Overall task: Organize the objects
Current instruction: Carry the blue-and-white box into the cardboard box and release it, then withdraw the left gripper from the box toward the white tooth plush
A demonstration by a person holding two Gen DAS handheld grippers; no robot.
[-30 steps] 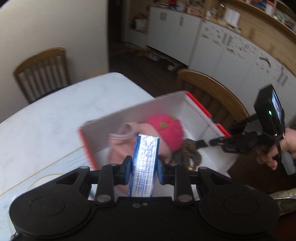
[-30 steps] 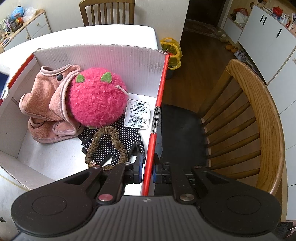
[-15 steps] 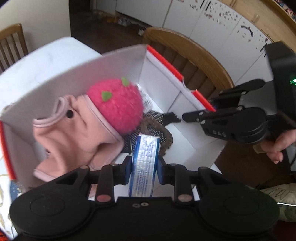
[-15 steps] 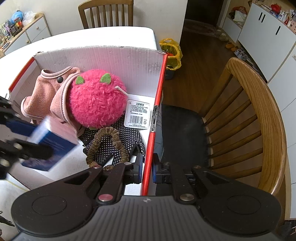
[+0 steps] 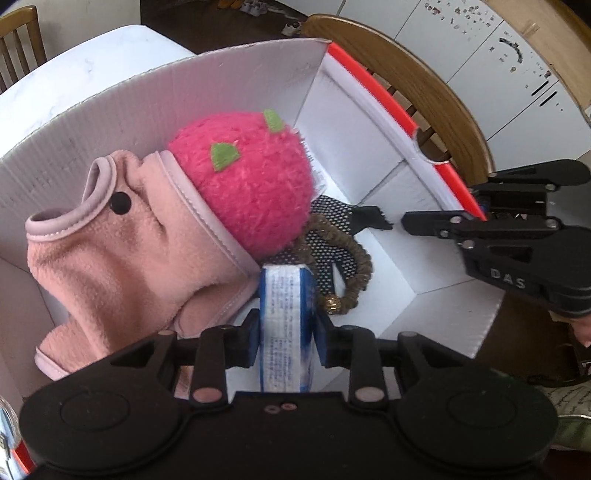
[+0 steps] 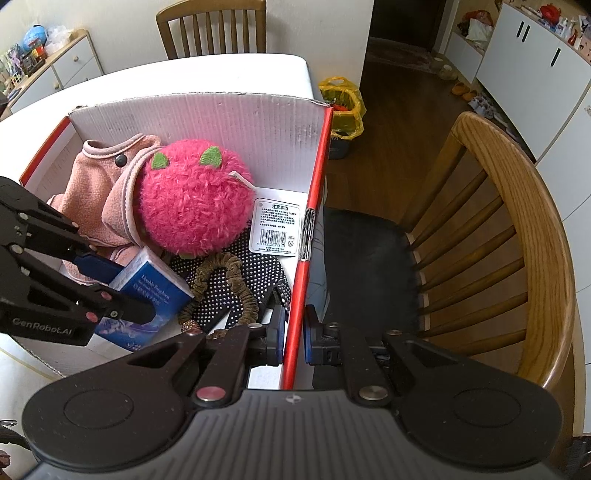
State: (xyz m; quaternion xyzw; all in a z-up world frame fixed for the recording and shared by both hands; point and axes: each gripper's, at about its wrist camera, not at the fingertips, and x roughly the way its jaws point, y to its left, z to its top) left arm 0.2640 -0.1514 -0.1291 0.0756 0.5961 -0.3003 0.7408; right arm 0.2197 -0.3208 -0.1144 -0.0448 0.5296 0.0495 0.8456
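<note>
A white cardboard box (image 6: 221, 122) (image 5: 184, 99) with red edges stands on the table. Inside lie a pink fuzzy ball (image 5: 247, 192) (image 6: 192, 206), a pink fleece garment (image 5: 122, 251) (image 6: 96, 184), a brown scrunchie (image 6: 221, 273) and a black dotted cloth (image 6: 240, 280). My left gripper (image 5: 286, 328) (image 6: 122, 288) reaches down into the box and holds a small blue box (image 5: 282, 295) (image 6: 151, 291) by its flat sides; its jaws are opening, the pads still against it. My right gripper (image 6: 293, 332) (image 5: 443, 208) is shut on the cardboard box's red-edged right wall.
A white label card (image 6: 275, 230) lies by the right wall. A wooden chair (image 6: 517, 221) stands right beside the box. The white table (image 6: 184, 77) stretches behind it, with another chair (image 6: 210, 26) at its far end. A yellow bag (image 6: 341, 99) sits on the floor.
My left gripper came down and tilted forward, carrying the blue box from above the rim into the cardboard box beside the pink garment. The right gripper kept still on the wall.
</note>
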